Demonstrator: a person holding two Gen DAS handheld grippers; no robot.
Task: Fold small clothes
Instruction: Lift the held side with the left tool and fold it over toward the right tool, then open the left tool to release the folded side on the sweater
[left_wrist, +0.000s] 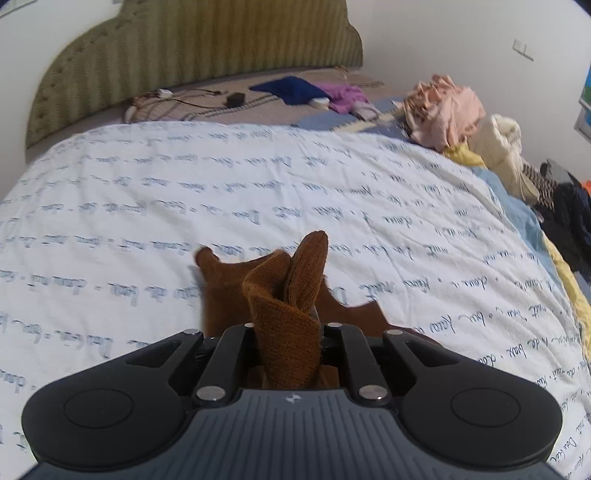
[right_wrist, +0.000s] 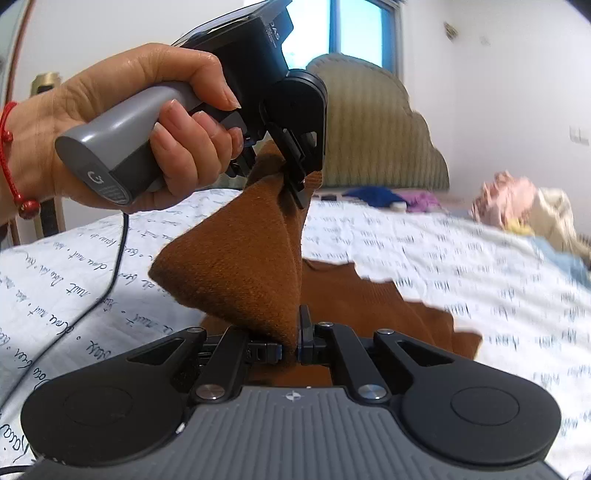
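- Your left gripper (left_wrist: 286, 328) has its jaws clamped on a bunched edge of the brown garment (left_wrist: 284, 295).
- Your right gripper (right_wrist: 291, 341) pinches another edge tight.
- The garment hangs at frame centre, its lower part on the bed (left_wrist: 147, 184).

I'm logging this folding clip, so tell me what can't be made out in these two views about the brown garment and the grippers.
- Brown garment: its type and lower part, hidden in both views by the gripper bodies.
- Left gripper pads: left wrist view, covered by bunched cloth.
- Right gripper: how much cloth it pinches, right wrist view, hidden by the fold.
- Clothes pile: blurred in the right wrist view.
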